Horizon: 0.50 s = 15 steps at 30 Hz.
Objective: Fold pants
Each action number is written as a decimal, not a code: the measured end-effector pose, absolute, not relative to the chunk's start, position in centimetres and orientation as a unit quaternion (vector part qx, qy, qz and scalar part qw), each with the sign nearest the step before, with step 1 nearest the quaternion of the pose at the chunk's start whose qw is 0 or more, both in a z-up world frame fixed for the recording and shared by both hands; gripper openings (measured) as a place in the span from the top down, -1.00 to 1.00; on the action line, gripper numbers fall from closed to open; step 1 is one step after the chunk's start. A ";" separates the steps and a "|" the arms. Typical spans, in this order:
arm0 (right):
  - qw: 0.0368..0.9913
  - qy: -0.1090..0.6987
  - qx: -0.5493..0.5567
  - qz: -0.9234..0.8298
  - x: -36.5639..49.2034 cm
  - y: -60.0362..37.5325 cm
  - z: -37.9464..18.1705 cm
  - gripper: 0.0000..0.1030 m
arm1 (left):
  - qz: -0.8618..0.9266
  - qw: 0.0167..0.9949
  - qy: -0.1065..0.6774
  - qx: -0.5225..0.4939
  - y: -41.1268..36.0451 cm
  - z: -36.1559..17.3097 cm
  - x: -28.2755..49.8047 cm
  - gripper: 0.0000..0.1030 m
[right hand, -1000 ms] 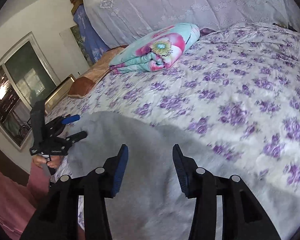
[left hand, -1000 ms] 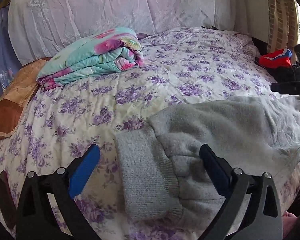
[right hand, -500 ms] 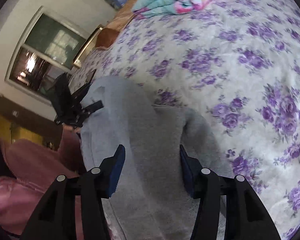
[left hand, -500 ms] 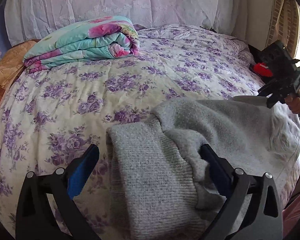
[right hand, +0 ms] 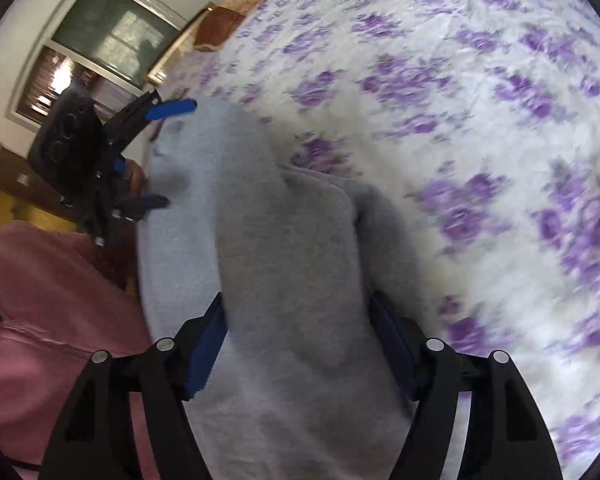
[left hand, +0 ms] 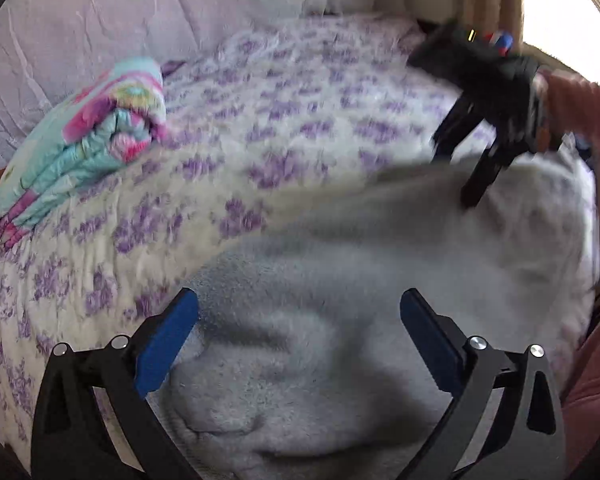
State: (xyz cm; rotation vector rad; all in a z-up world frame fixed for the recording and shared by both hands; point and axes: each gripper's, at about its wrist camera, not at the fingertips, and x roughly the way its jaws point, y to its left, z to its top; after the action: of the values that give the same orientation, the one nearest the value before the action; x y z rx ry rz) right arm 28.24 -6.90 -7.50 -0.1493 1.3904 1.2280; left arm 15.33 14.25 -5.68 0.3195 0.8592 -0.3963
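Two wide-spread blue fingers of the left gripper (left hand: 298,344) hang over fuzzy, rumpled grey pants (left hand: 340,300) on the purple-flowered bedspread (left hand: 260,120), while the right wrist view shows the right gripper (right hand: 300,344) gaping around a folded grey layer, pinching nothing.

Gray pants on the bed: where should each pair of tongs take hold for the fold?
Grip the gray pants at their two ends. The left tongs and the right tongs each already straddle an end; come in from the bed's near edge and pinch the bunched fabric.
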 end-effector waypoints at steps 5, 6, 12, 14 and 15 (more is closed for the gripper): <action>0.532 0.611 -0.030 0.585 28.0 -6.1 -8.0 -0.45 | -0.180 0.884 0.402 0.159 14.4 -6.6 14.7 -0.90; 0.523 0.610 -0.023 0.595 28.1 -5.5 -8.1 -0.48 | -0.180 0.884 0.403 0.152 14.6 -6.6 14.8 -0.90; 0.499 0.569 0.034 0.653 30.0 -3.8 -6.8 -0.48 | -0.174 0.883 0.404 0.165 14.4 -6.8 14.9 -0.90; 0.473 0.590 0.092 0.648 31.0 -3.1 -8.2 -0.53 | -0.174 0.883 0.405 0.165 14.4 -6.7 14.9 -0.91; 0.476 0.609 0.089 0.629 31.1 -2.8 -9.2 -0.53 | -0.173 0.882 0.405 0.164 14.4 -6.8 15.0 -0.91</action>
State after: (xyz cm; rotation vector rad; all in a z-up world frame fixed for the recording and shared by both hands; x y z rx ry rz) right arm 31.08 -2.75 -9.22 0.2178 1.4881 1.5369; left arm 14.95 14.41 -6.75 0.3417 0.8443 -0.3609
